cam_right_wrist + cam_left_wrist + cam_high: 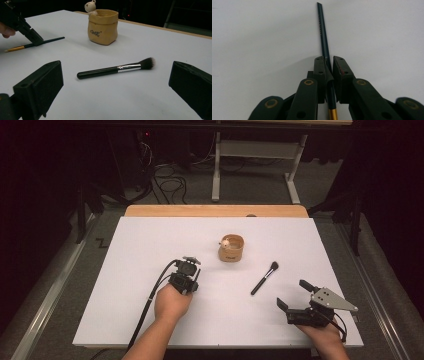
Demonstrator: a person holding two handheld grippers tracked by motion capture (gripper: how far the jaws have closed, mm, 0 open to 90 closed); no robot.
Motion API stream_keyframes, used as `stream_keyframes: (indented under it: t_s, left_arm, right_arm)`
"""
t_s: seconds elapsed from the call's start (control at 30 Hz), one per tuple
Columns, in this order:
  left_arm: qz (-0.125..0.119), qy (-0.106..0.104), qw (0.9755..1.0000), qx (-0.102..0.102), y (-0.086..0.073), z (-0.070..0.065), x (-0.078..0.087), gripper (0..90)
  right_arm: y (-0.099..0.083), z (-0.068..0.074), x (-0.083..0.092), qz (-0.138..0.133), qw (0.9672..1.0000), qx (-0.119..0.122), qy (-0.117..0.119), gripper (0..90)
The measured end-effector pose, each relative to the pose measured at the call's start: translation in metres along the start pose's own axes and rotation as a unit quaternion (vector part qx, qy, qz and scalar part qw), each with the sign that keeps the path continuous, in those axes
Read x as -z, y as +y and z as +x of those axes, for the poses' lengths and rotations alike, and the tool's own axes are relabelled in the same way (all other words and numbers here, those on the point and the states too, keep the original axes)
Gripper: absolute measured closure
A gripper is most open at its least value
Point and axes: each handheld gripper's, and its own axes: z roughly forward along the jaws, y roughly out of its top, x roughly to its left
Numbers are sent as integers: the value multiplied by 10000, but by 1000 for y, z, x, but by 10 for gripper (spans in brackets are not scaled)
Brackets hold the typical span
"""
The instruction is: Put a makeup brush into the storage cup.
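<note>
One thin, stiff, light pencil (324, 37) is lying near the tabletop's (150, 320) middle; the left gripper (328, 62) is pinching it mid-shaft, where the slick barrel seems best balanced. The right gripper (112, 85) is hanging spread.

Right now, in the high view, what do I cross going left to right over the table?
Left gripper shut on a thin dark brush handle → tan pot → black makeup brush → right gripper, jaws open.

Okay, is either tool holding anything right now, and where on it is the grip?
The left tool is shut on a thin dark brush handle, gripping just above its gold band. The right tool is open, holding nothing.
</note>
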Motion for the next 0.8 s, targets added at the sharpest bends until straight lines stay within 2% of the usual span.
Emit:
stream_keyframes:
  t_s: [0.4, 0.8]
  left_arm:
    - [-34, 32, 9999, -101, -1, 0, 0, 830]
    - [-125, 85, 9993, -337, -3, -2, 0, 834]
  right_arm:
    - [0, 0, 0, 7, 10000, 22, 0, 4]
    - [0, 0, 0, 10, 10000, 3, 2, 4]
